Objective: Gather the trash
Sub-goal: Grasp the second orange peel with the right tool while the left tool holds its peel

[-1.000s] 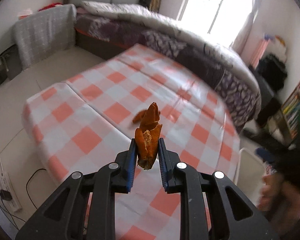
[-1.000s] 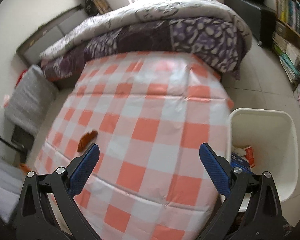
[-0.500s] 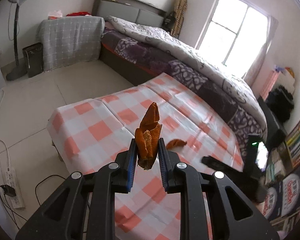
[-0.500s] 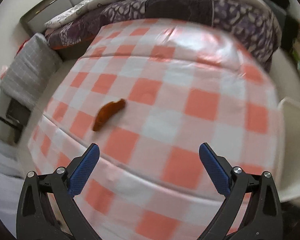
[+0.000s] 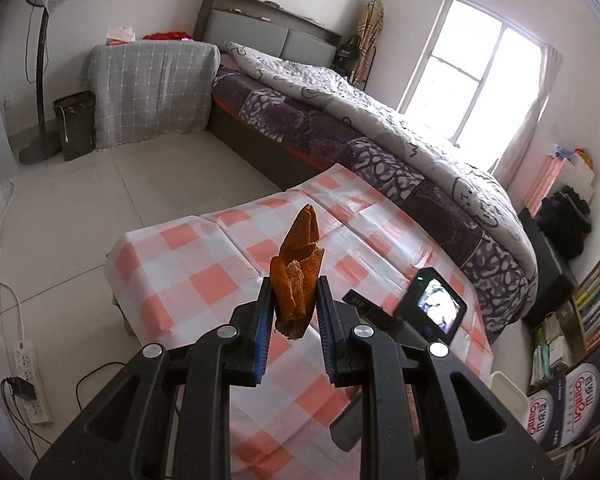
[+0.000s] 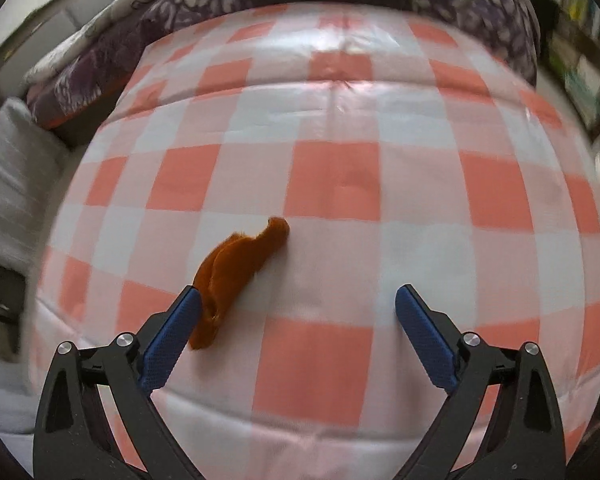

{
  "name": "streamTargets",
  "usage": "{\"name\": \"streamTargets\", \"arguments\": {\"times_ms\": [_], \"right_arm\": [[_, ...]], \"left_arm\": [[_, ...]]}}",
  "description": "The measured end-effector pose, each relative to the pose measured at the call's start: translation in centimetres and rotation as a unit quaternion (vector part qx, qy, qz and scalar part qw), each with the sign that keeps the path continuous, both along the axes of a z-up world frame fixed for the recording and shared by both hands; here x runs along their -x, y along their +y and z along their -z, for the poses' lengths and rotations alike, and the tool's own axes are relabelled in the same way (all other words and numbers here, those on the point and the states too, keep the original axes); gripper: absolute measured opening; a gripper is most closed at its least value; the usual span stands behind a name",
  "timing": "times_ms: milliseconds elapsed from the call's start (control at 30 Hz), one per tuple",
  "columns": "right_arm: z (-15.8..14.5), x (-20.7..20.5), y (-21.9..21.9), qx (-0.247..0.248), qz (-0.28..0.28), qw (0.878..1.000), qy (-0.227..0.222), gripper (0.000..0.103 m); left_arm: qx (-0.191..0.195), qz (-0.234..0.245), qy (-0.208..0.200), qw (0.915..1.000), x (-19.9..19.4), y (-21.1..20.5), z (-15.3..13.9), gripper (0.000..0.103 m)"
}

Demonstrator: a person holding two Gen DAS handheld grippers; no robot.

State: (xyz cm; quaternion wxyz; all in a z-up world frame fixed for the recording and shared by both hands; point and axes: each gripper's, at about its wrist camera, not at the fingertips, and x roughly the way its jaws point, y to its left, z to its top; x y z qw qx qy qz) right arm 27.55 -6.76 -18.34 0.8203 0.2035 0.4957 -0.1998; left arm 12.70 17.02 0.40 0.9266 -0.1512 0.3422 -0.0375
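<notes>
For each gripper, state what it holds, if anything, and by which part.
The left gripper pinches an orange peel by its lower end. The right gripper holds nothing; its jaws stand open over a second peel on the checked cloth.

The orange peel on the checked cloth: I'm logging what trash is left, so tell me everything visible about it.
The orange peel is a curled, dried-looking strip, dark orange-brown and folded over itself. It lies flat on the checked tablecloth, slanting from lower left to upper right. The right gripper hovers open above it; its left pad overlaps the peel's lower end, but whether they touch cannot be told.
</notes>
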Motion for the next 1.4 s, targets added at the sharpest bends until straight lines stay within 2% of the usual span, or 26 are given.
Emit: {"name": "streamTargets", "arguments": {"times_ms": [100, 167, 200, 267, 300, 333, 433, 567, 667, 733, 767, 867, 900, 1067, 1133, 1167, 1200, 1233, 1267, 1333, 1400], "right_arm": [[0.2, -1.2, 1.1, 0.031, -0.041, 0.999, -0.01, 0.091], [0.2, -1.7, 1.5, 0.036, -0.073, 0.997, -0.014, 0.079], [0.1, -1.6, 1.7, 0.034, -0.092, 0.995, -0.021, 0.067], [0.0, -1.4, 2.1, 0.035, -0.126, 0.991, -0.031, 0.05], [-0.2, -1.3, 2.2, 0.029, -0.141, 0.989, -0.037, 0.032], [-0.3, -1.2, 2.3, 0.025, -0.156, 0.987, -0.039, 0.024], [-0.9, -0.7, 2.1, 0.011, -0.192, 0.981, -0.036, 0.014], [-1.0, 1.0, -0.1, -0.007, -0.193, 0.981, -0.023, 0.014], [-0.6, 2.3, -2.9, -0.046, -0.163, 0.985, -0.026, 0.02], [-0.8, 2.7, -3.5, -0.048, -0.149, 0.987, -0.037, 0.058], [-1.1, 2.7, -3.6, -0.042, -0.138, 0.989, -0.043, 0.063], [-1.6, 2.2, -3.4, -0.061, -0.117, 0.989, -0.064, 0.066], [-1.7, 1.8, -3.0, -0.062, -0.108, 0.99, -0.067, 0.07], [-1.0, -0.2, -0.7, -0.041, -0.101, 0.993, -0.051, 0.072], [-0.2, -0.6, -0.1, -0.013, -0.099, 0.995, -0.03, 0.068], [-0.2, -0.7, 0.5, 0.018, -0.108, 0.994, -0.031, 0.059], [-0.1, -0.8, 0.8, 0.029, -0.123, 0.992, -0.03, 0.027], [-0.1, -0.9, 1.0, 0.039, -0.137, 0.989, -0.028, 0.018], [-0.3, -0.9, 1.1, 0.038, -0.15, 0.987, -0.032, 0.017], [-1.3, -0.6, 0.9, 0.007, -0.177, 0.982, -0.06, 0.015], [-3.4, -0.1, 1.1, 0.011, -0.206, 0.974, -0.096, 0.015]], "left_arm": [[0.002, -0.004, 0.0, 1.0, 0.0, 0.4, -0.1, 0.022], [0.001, -0.008, 0.0, 1.0, -0.1, 0.6, -0.1, 0.022], [0.0, -0.009, 0.001, 1.0, -0.1, 0.6, 0.0, 0.022], [0.001, -0.01, 0.004, 0.9999, -0.2, 0.6, 0.1, 0.022], [0.001, -0.011, 0.006, 0.9999, -0.2, 0.6, 0.2, 0.022], [0.0, -0.012, 0.007, 0.9999, -0.2, 0.6, 0.2, 0.022], [-0.006, -0.015, 0.007, 0.9998, -0.2, 0.6, 0.3, 0.022], [0.003, -0.018, 0.009, 0.9998, -0.2, 1.0, 0.4, 0.022], [0.012, -0.016, 0.012, 0.9997, -0.3, 1.1, 0.5, 0.022], [0.012, -0.015, 0.014, 0.9997, -0.3, 1.0, 0.7, 0.022], [0.011, -0.014, 0.015, 0.9997, -0.4, 0.9, 0.8, 0.022], [0.01, -0.012, 0.017, 0.9997, -0.4, 0.7, 0.9, 0.022], [0.009, -0.012, 0.018, 0.9997, -0.4, 0.7, 1.0, 0.022], [0.01, -0.011, 0.027, 0.9995, -0.8, 0.9, 1.2, 0.022], [0.011, -0.013, 0.028, 0.9995, -0.9, 1.1, 1.2, 0.022], [0.011, -0.013, 0.028, 0.9995, -0.8, 1.1, 1.2, 0.022], [0.011, -0.012, 0.027, 0.9995, -0.8, 1.1, 1.1, 0.022], [0.011, -0.012, 0.026, 0.9995, -0.8, 1.2, 1.0, 0.022], [0.01, -0.013, 0.026, 0.9995, -0.8, 1.2, 1.0, 0.022], [0.01, -0.016, 0.027, 0.9995, -0.8, 1.4, 1.0, 0.022], [0.014, -0.021, 0.028, 0.9993, -0.8, 1.6, 1.1, 0.022]]}}
